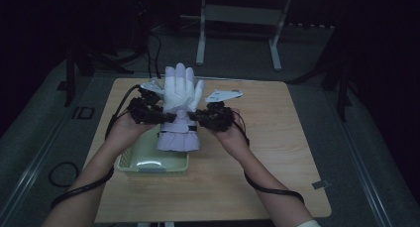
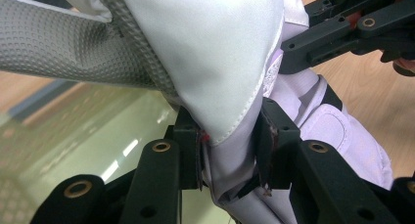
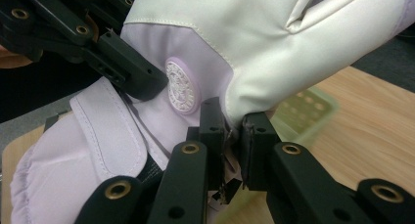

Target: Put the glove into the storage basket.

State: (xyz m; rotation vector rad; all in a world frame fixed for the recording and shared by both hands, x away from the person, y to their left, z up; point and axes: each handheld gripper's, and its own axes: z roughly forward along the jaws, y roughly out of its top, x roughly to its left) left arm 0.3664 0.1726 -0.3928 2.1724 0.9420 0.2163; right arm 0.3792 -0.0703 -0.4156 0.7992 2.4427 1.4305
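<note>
A pale lilac and white padded glove (image 1: 181, 95) hangs upright above the table, fingers pointing up, cuff down. My left gripper (image 1: 166, 117) pinches its wrist from the left, and my right gripper (image 1: 194, 116) pinches the same wrist from the right. In the left gripper view the black jaws are shut on the glove fabric (image 2: 230, 145), with the right gripper's jaws at the upper right. The right gripper view has its jaws shut on the glove's seam (image 3: 234, 126), beside a round lilac badge (image 3: 182, 87). The glove's cuff (image 1: 178, 140) dangles over the basket.
A pale green plastic basket (image 1: 130, 166) stands on the wooden table (image 1: 277, 152) below my left hand. Cables trail from both grippers off the table's front. Table legs of another desk stand on the floor beyond the far edge.
</note>
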